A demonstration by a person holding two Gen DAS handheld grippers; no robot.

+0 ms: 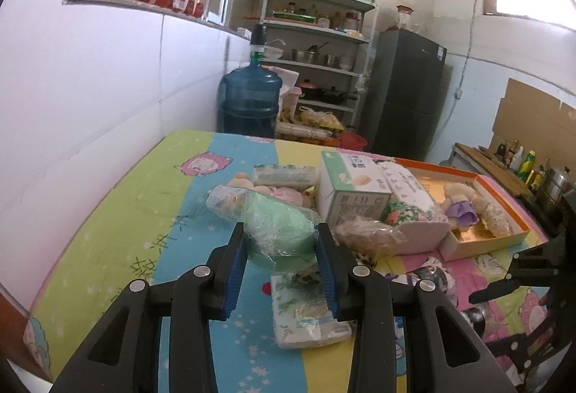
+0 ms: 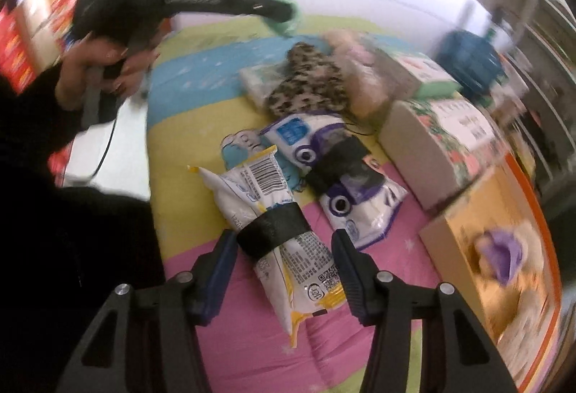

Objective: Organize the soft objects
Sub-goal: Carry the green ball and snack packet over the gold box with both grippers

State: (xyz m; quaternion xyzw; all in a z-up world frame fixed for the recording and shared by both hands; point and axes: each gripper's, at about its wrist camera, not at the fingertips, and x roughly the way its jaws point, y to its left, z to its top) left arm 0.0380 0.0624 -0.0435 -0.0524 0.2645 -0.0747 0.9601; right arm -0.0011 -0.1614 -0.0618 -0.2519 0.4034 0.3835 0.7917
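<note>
Two grippers are in use over a striped cartoon-print cloth [image 1: 118,213]. The left gripper [image 1: 280,238], low centre of its own view, is clenched on a green soft item in a clear plastic bag [image 1: 277,223]; both blue pads press the bag's sides, and the bag is held off the cloth. In the right wrist view this same bag shows as a green blur at upper centre, with a person's hand [image 2: 97,68] on the handle at upper left.

The right gripper [image 2: 284,256], at lower centre of its frame, straddles a white and yellow packet bound with a black band [image 2: 277,231]. The packet lies on the pink stripe, between the fingers; the left pad sits against the band, while a gap shows beside the right pad, so the grasp is not closed.

Surroundings: white tiled wall, a shelving rack [image 1: 320,47], a dark refrigerator [image 1: 406,94] and a blue water jug [image 1: 252,97] at upper centre.

Nearby items: a white and purple packet with a black band [image 2: 331,169] just beyond the held-between packet, a leopard-print item [image 2: 309,86], tissue packs [image 1: 306,306], a green and white carton [image 1: 352,191], and an orange-rimmed box [image 1: 504,191] holding a plush toy [image 1: 460,205] at right.
</note>
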